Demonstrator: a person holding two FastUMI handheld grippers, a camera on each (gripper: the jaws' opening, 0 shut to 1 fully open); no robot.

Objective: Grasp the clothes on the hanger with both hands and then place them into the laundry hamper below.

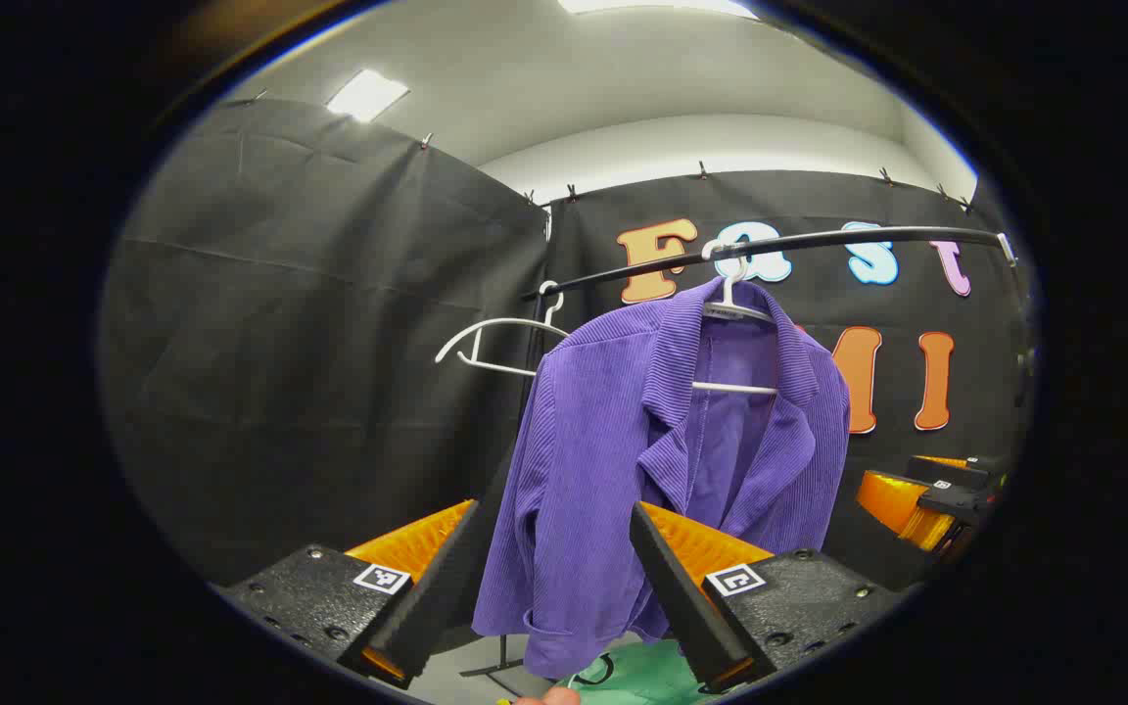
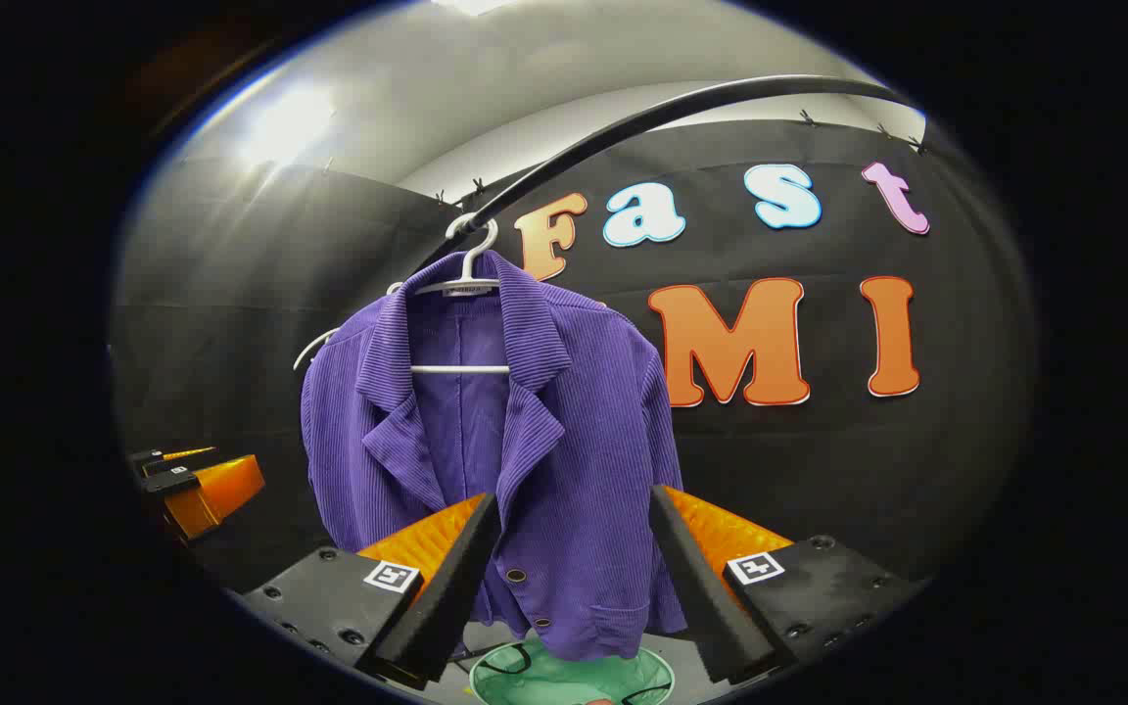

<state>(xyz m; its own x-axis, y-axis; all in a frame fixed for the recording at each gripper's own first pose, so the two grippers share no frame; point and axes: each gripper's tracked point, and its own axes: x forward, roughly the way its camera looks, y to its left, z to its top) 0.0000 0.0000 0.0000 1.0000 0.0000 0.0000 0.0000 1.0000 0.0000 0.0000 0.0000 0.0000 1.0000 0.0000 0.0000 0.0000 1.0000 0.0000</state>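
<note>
Green mesh marks the laundry hamper (image 2: 572, 682) at the bottom of the right gripper view, its round mouth with dark handle loops lying directly under the hem of the jacket; what is inside it cannot be told. In the left gripper view the hamper (image 1: 637, 678) shows as a green patch on the pale floor (image 1: 446, 678), beside the foot of the rack.

The purple corduroy jacket (image 2: 515, 450) hangs open-fronted on a white hanger (image 2: 466, 284), which hooks over a dark curved rail (image 2: 642, 122). In the left gripper view a second white hanger (image 1: 500, 343) hangs bare on the rail (image 1: 819, 240), to the left of the jacket (image 1: 642, 450).

The left gripper (image 1: 552, 529) has its fingers spread apart, short of the cloth, with the jacket's sleeve and front seen between them. The right gripper (image 2: 574, 524) likewise stands wide apart, clamped on nothing, the jacket's lower front and buttons framed in the gap. Each gripper also appears at the edge of the other's view.

Black cloth walls (image 1: 329, 372) close the booth, under a white ceiling with bright light panels (image 1: 366, 94).
</note>
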